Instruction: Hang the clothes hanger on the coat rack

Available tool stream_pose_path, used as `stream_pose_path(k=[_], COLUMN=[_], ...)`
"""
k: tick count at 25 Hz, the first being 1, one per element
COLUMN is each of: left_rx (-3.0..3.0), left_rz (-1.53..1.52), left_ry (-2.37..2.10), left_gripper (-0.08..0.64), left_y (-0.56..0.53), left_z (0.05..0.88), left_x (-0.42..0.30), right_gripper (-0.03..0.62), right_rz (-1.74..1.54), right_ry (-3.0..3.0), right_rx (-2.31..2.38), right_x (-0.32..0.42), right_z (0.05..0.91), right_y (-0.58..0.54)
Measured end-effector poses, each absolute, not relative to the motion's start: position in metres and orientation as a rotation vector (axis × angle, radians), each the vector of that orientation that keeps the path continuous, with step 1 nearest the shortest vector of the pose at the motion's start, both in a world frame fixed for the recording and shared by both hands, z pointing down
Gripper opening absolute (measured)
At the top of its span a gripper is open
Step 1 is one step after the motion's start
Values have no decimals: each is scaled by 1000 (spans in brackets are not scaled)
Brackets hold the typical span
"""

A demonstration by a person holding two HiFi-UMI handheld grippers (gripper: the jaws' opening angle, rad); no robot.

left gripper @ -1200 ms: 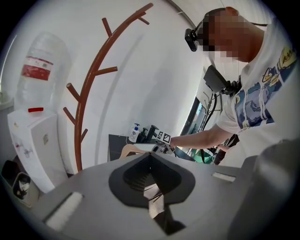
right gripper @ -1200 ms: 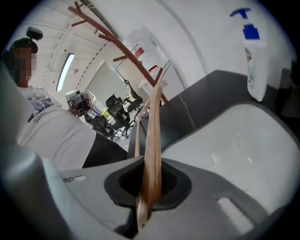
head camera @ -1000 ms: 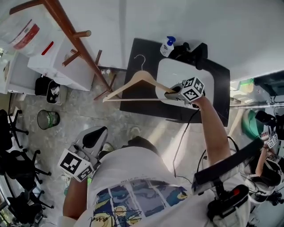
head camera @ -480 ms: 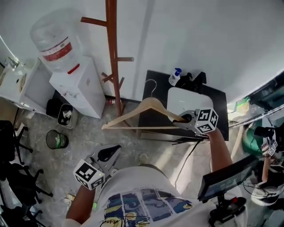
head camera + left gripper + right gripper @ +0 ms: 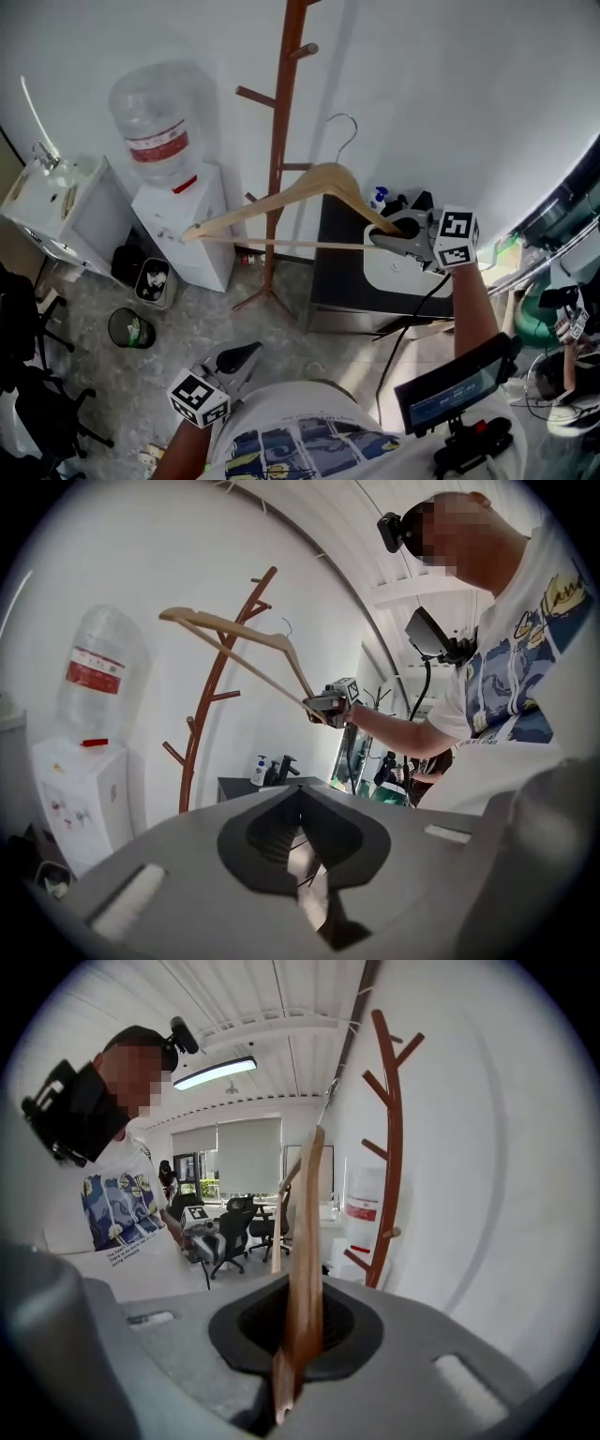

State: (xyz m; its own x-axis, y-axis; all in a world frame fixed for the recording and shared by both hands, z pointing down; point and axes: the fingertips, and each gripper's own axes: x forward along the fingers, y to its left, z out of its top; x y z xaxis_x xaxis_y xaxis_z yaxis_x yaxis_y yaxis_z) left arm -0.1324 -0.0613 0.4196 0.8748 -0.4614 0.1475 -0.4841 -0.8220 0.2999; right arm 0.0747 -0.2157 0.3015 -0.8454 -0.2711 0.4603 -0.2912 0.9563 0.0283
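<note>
A wooden clothes hanger [image 5: 319, 178] with a wire hook is held up in the air by its right end, with my right gripper [image 5: 380, 239] shut on that end. The hanger's hook hangs just right of the brown coat rack [image 5: 278, 159], which stands against the white wall, and does not rest on a peg. In the right gripper view the hanger arm [image 5: 305, 1241] runs straight out from the right gripper [image 5: 300, 1335], with the coat rack [image 5: 394, 1147] to its right. My left gripper [image 5: 239, 356] is low by my body, shut and holding nothing. Its own view shows the left gripper [image 5: 300, 827], the hanger [image 5: 253, 653] and the coat rack [image 5: 211, 696].
A white water dispenser [image 5: 178, 216] with a large bottle stands left of the rack. Right of the rack is a black cabinet [image 5: 337, 272] bearing a white tray and a pump bottle [image 5: 378, 197]. A round bin [image 5: 131, 328] and office chairs [image 5: 23, 375] are on the floor at the left.
My right gripper has risen with the hanger, carrying it from over the black cabinet up beside the rack's pegs. The left gripper has shifted a little while staying low.
</note>
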Motion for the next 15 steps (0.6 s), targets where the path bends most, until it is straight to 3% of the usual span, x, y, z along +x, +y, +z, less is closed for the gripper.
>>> stream_pose_path(k=[8, 15], left_rx=[2700, 2649], left_rz=[70, 38], left_ry=[-826, -940], left_gripper=[3, 3], left_y=[-50, -59], left_z=[418, 418], left_x=[-165, -162], right_gripper=[5, 5], right_rz=[-56, -28], right_ry=[-2676, -2661], right_rx=[407, 344], right_x=[54, 49], right_z=[222, 225], right_y=[-280, -339])
